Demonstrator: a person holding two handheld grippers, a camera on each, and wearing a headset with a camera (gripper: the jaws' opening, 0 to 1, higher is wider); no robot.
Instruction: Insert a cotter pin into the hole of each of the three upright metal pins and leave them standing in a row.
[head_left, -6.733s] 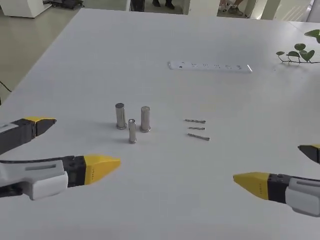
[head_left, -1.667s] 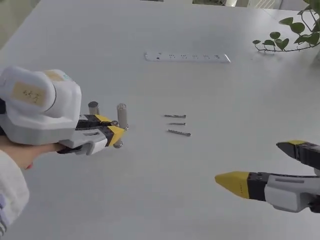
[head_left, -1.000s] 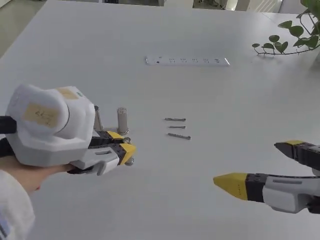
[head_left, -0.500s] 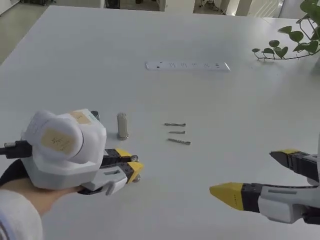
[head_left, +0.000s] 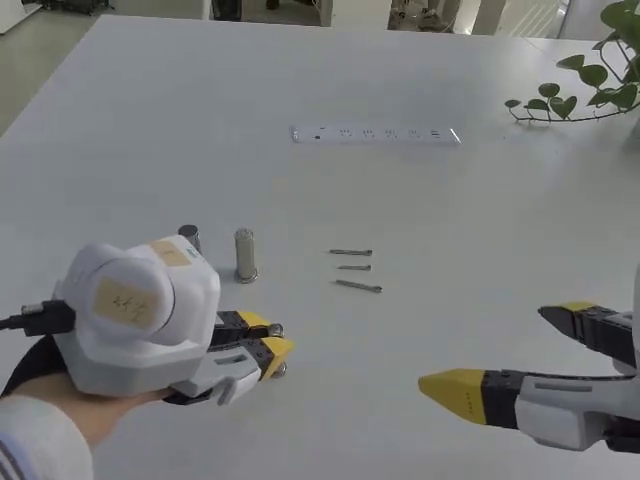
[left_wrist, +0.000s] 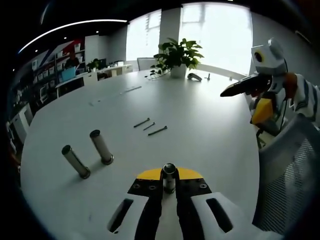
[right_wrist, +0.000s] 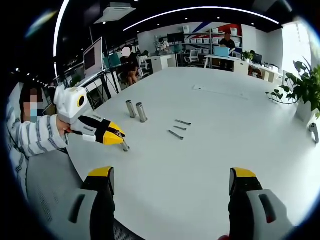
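Observation:
My left gripper (head_left: 264, 346) is shut on a short metal pin (head_left: 279, 331), held upright between the yellow tips; the left gripper view shows the pin's top (left_wrist: 168, 174) clamped in the jaws. Two more metal pins (head_left: 189, 236) (head_left: 245, 254) stand upright behind it. To their right, three cotter pins (head_left: 350, 252) (head_left: 353, 267) (head_left: 358, 286) lie flat in a short column on the white table (head_left: 450, 200). My right gripper (head_left: 512, 356) hovers open at the near right, nothing between its fingers.
A white power strip (head_left: 375, 134) lies at the far middle of the table. A leafy plant (head_left: 590, 80) reaches in at the far right corner. In the right gripper view, office desks and people lie beyond the table.
The left gripper shut on the front pin and has drawn it toward me, away from the other two. The right gripper has stayed about where it was.

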